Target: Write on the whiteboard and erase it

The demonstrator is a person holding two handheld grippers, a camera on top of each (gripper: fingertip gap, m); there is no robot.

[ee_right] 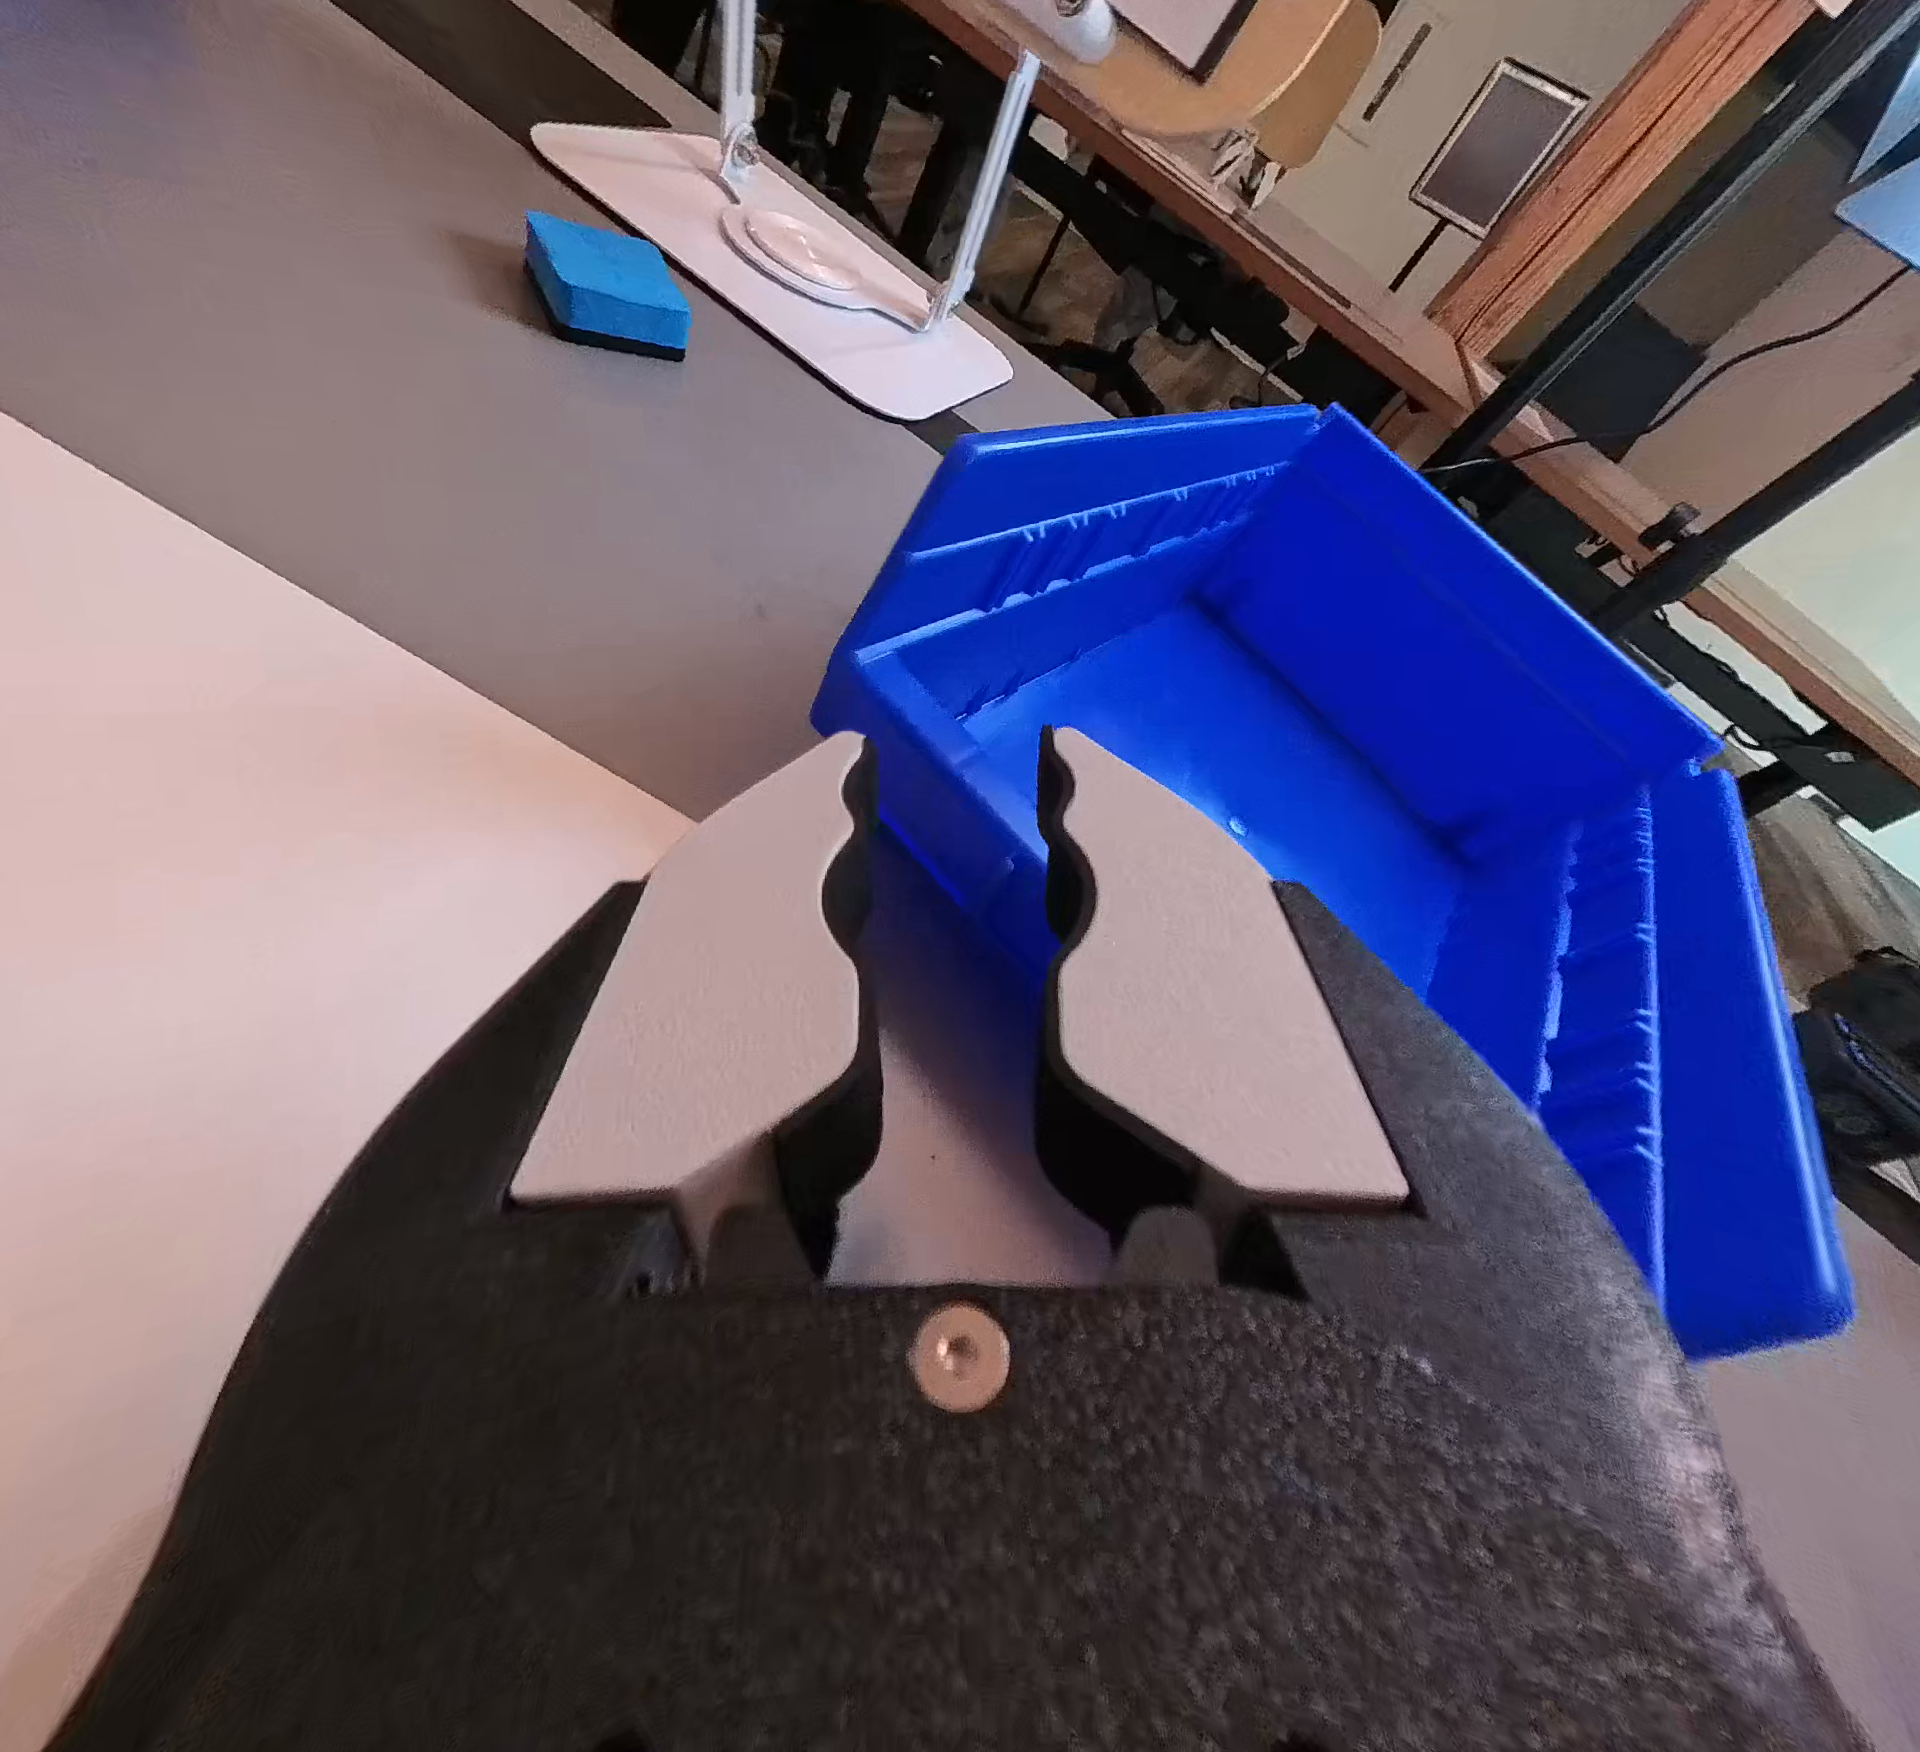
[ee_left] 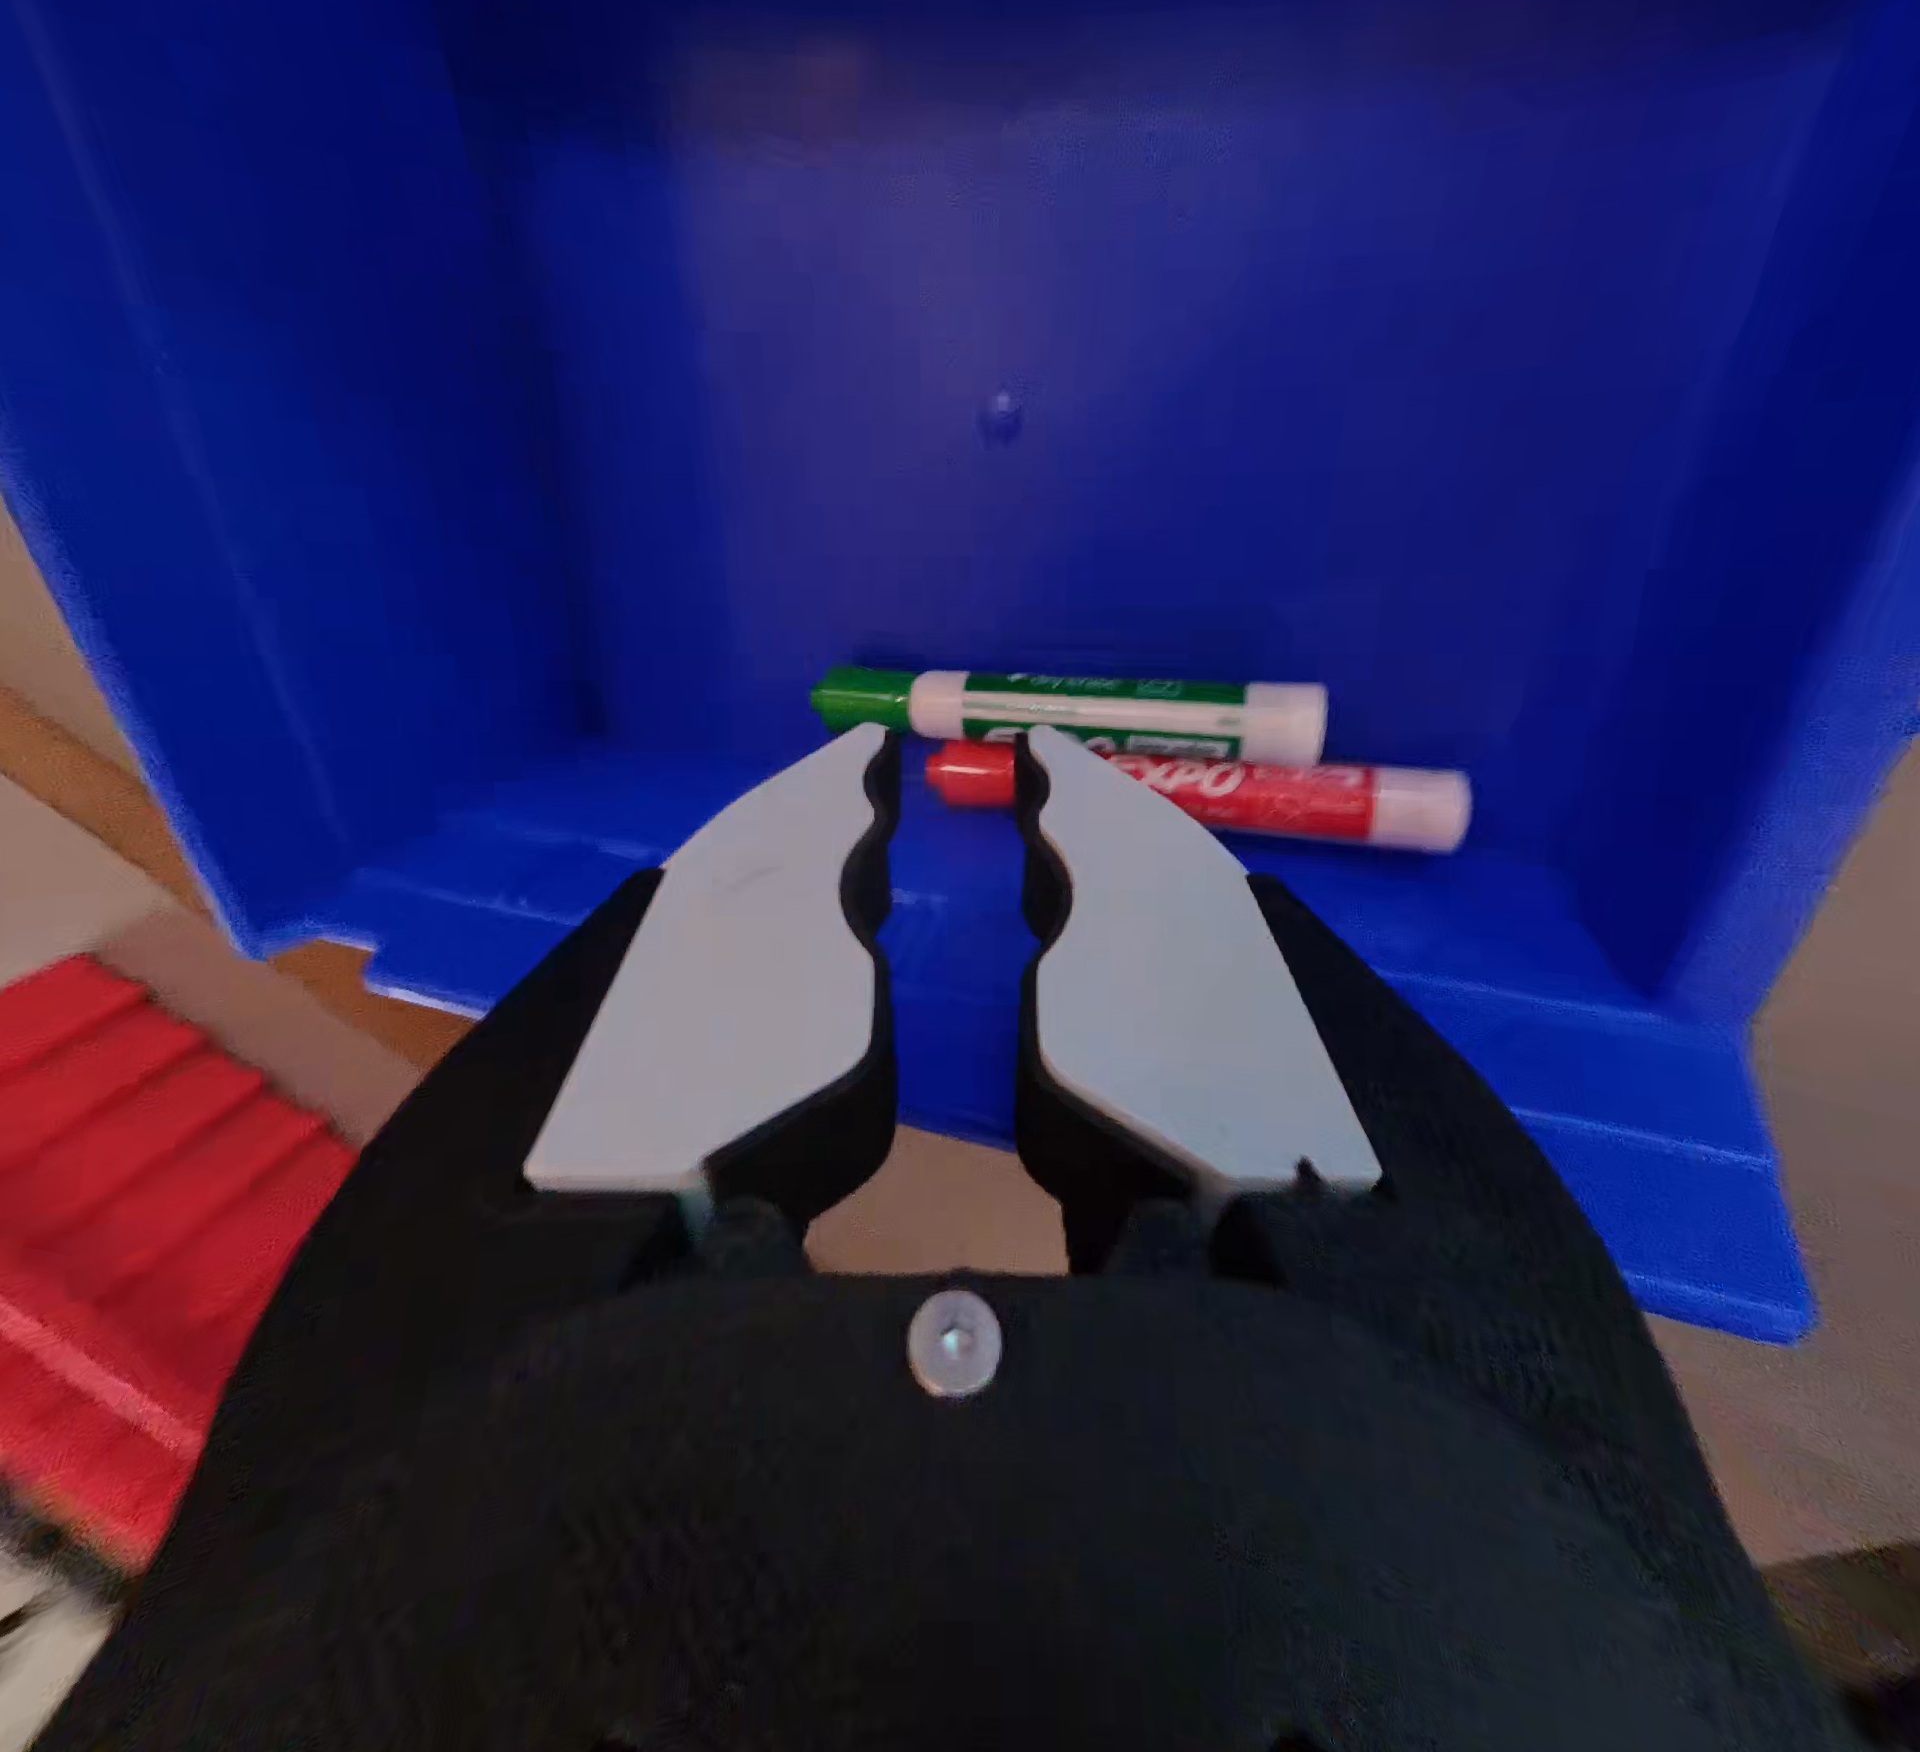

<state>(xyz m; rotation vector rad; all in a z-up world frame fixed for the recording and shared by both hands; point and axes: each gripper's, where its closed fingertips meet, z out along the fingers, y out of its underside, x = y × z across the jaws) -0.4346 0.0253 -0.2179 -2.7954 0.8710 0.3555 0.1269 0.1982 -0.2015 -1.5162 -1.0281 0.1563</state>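
The task looks barely begun: no marker is in a grasp, and the pale whiteboard (ee_right: pixel 208 767), to the left of the blue bin (ee_right: pixel 1455 684) in the right wrist view, shows no marks on the part in view

The left gripper (ee_left: pixel 954 746) reaches into the blue bin (ee_left: pixel 935 300), its jaws narrowly parted and its fingertips just short of the red marker (ee_left: pixel 1299 803); the red cap end shows through the gap, but the pads do not press on it. The green marker (ee_left: pixel 1081 715) lies just behind the red one, against it

The right gripper (ee_right: pixel 951 746) hovers at the bin's near left corner, partly open and holding nothing

Still left, I judge: pick a marker, uncap, write, then wipe

Count: two markers, one bin, one whiteboard, and one blue eraser (ee_right: pixel 605 289) on the grey table (ee_right: pixel 312 175) well beyond the bin, beside a white stand (ee_right: pixel 790 268)
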